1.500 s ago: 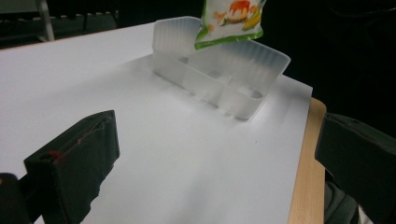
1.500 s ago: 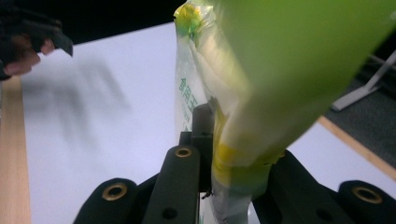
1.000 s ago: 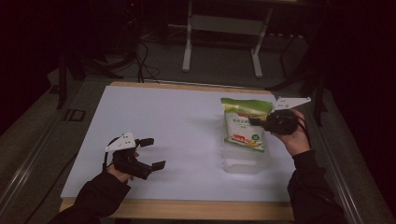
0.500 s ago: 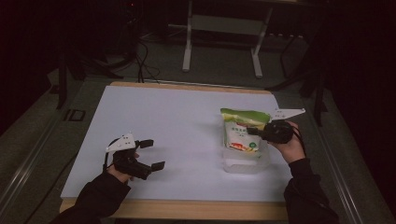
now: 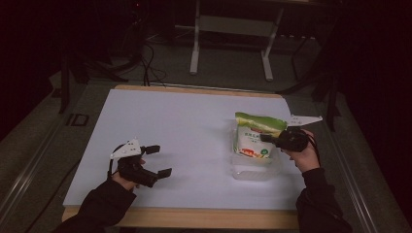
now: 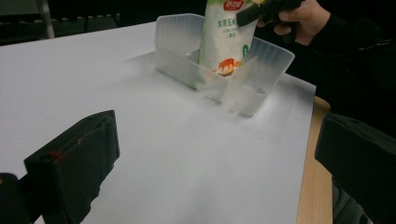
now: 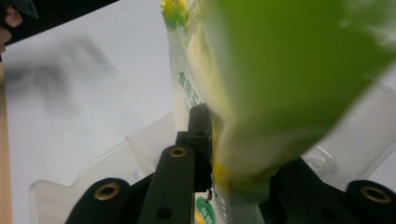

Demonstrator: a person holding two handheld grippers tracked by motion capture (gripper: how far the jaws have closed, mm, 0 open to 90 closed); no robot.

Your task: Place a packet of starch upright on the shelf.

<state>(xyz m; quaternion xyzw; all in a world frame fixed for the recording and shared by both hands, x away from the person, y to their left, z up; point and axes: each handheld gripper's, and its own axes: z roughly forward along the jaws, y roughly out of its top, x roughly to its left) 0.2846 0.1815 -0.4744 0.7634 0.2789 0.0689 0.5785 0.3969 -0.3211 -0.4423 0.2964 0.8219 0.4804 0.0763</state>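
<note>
A green and white food pouch point(image 5: 253, 137) stands upright inside a clear plastic bin point(image 5: 255, 170) on the right half of the white table. My right gripper point(image 5: 272, 139) is shut on the pouch point(image 7: 261, 93) near its upper edge, its jaws pinching the plastic on both sides. In the left gripper view the pouch point(image 6: 229, 35) sits in the far compartment of the divided bin point(image 6: 233, 79). My left gripper point(image 5: 158, 160) rests open near the table's front left, with nothing between its jaws.
The white table top point(image 5: 184, 131) has a wooden front edge point(image 5: 194, 216). Metal stand legs point(image 5: 231, 39) and cables lie on the dark floor behind the table.
My right gripper has carried the pouch toward the front and down, so its base now stands in the bin. The left gripper has stayed put.
</note>
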